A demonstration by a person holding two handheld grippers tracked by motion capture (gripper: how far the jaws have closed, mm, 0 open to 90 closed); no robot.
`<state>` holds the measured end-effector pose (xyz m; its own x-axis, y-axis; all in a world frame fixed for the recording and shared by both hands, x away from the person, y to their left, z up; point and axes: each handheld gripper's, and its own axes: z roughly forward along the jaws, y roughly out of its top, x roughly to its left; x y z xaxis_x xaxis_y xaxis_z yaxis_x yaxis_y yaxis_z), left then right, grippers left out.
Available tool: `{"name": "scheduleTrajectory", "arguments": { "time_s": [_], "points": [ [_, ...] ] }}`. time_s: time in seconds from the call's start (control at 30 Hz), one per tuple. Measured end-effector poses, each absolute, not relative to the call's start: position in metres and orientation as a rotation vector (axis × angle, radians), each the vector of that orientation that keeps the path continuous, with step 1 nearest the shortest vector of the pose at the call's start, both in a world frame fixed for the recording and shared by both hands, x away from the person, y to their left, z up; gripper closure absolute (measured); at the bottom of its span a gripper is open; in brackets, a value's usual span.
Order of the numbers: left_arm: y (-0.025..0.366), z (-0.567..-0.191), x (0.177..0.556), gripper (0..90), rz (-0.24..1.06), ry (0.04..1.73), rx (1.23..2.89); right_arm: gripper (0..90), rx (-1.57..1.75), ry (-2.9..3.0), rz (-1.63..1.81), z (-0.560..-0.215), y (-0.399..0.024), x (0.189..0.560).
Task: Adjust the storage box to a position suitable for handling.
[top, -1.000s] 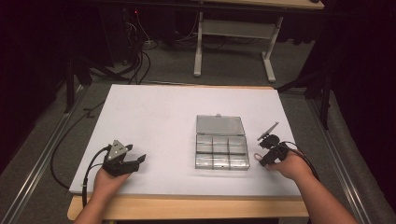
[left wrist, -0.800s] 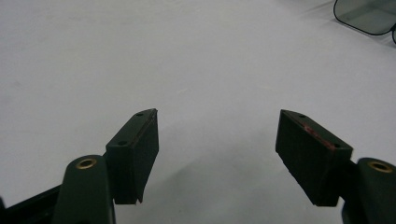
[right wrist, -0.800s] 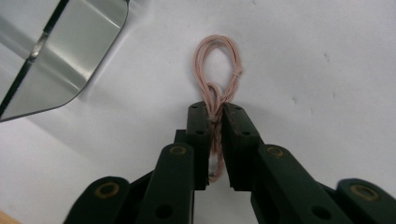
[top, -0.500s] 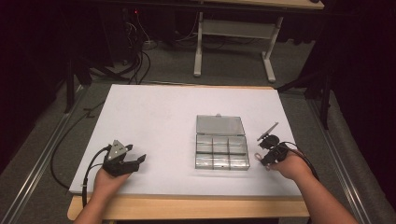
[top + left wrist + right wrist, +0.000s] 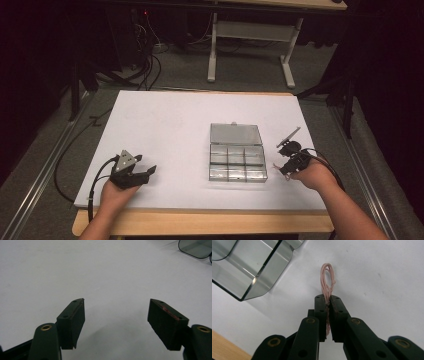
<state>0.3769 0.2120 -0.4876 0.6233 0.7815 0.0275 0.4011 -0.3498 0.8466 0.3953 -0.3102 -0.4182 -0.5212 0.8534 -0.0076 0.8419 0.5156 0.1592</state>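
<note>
A clear plastic compartment box (image 5: 237, 160) lies open on the white table, its lid folded back. Just right of it, my right gripper (image 5: 278, 167) is shut on a loop of thin pink cord (image 5: 327, 277). Its jaws have just been closing, and the cord now runs between the pads and sticks out past the tips. In the right gripper view the gripper (image 5: 327, 298) hangs over the white sheet, with the box's rounded corner (image 5: 249, 267) at upper left. My left gripper (image 5: 147, 170) rests near the table's front left, open (image 5: 116, 312) with nothing between its jaws.
A white sheet (image 5: 170, 125) covers the tabletop, with its wooden front edge (image 5: 200, 222) close to both hands. The box's lid corner (image 5: 196, 247) shows far off in the left gripper view. Cables and a table frame (image 5: 250, 45) stand on the floor beyond.
</note>
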Motion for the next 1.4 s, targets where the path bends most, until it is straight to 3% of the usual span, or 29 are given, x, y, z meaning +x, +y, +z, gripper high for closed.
{"name": "scheduleTrajectory", "arguments": {
  "time_s": [1.4],
  "points": [
    [0.212,-0.488,0.377,30.6,0.547,0.931,1.968,85.8,1.394,2.692,0.201,-0.366,-0.275,0.392]
  ]
}}
